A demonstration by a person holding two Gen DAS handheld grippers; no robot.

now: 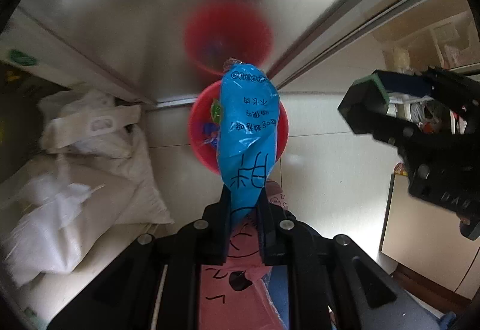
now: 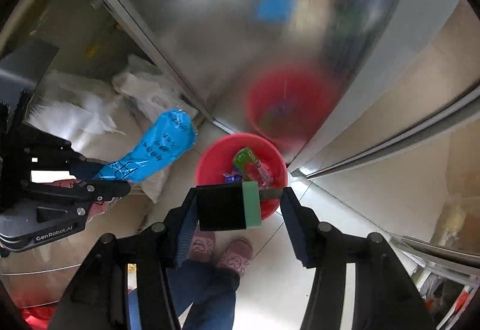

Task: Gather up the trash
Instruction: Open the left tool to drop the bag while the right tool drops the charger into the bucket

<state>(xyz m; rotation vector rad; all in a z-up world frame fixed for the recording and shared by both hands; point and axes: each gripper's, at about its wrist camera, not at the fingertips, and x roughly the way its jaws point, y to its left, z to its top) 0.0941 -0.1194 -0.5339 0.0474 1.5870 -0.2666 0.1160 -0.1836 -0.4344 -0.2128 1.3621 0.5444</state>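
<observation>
1 red basin [image 2: 210, 161] – 2 hand-held grippers, 1 wrapper [image 1: 247, 125], 1 box [image 2: 228, 207].

The left tongs [image 1: 244, 210] are showing a matte black frame with two angled arms, each arm carrying round silver screw heads. The side plate is displaying white "GenRobot.AI" lettering in the right wrist view. The right tongs [image 2: 240, 207] are presenting the same black frame and silver screws, with dark blue ribbed pads [image 2: 183, 235] lining the inner faces. The person is wearing blue jeans [image 2: 207, 294] and pink patterned slippers [image 2: 235, 258].
</observation>
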